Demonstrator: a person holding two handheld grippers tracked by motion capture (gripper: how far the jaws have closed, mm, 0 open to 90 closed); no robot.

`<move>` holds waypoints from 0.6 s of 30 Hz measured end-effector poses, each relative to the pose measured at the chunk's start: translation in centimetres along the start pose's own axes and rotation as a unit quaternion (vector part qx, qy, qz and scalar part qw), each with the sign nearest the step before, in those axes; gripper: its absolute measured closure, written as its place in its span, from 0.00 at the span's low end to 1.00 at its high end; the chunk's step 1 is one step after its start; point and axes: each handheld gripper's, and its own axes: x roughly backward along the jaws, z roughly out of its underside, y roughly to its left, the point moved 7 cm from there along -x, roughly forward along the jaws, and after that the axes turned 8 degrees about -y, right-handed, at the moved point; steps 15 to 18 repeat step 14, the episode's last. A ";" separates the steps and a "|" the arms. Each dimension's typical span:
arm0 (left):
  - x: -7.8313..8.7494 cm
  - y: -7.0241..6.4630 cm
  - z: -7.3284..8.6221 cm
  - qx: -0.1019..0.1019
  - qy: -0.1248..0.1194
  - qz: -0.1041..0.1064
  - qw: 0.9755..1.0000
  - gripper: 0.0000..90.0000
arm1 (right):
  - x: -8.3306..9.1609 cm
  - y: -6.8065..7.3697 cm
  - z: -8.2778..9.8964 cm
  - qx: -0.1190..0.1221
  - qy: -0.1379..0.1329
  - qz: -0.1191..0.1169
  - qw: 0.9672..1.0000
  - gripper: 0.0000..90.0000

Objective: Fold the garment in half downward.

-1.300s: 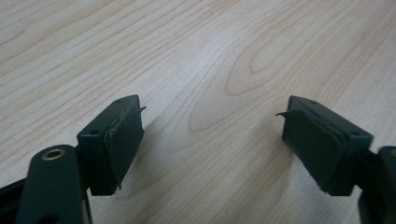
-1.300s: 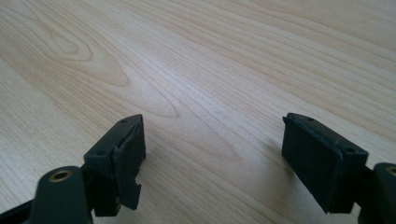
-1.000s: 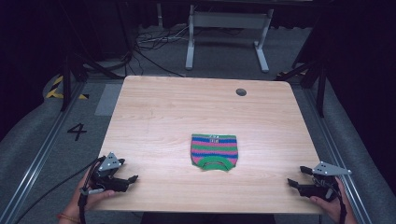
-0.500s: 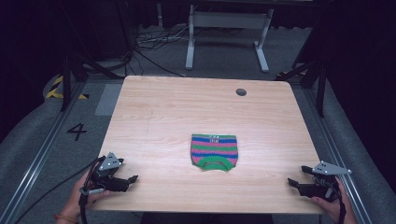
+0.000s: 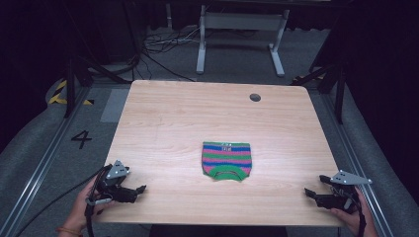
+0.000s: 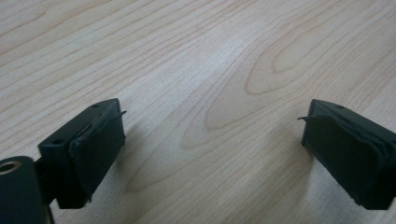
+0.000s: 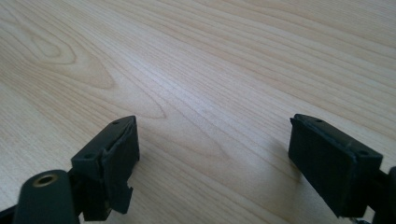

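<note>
Resting at the worktop (image 5: 168, 113) edge, left gripper (image 5: 138, 190) at seven o'clock, right gripper (image 5: 309, 193) at five, jaws apart, probably readying for the striped knit piece (image 5: 226, 159) between.

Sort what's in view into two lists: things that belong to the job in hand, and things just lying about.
Belongs to the job:
- striped knitted garment, flat on the table, touched by neither gripper
- left gripper, jaws apart, at the near left corner
- right gripper, jaws apart, at the near right corner

Just lying about:
- white metal stand on the floor behind
- cables on the floor
</note>
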 end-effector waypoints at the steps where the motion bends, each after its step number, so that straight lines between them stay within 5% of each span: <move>1: 0.0 0.0 0.0 0.000 0.003 -0.001 1.000 0.03 | 0.0 0.0 0.0 0.000 0.000 0.000 1.000 0.19; 18: -0.2 0.0 -0.1 0.006 0.004 -0.003 1.000 0.00 | 0.0 0.0 0.0 0.000 0.000 0.000 1.000 0.19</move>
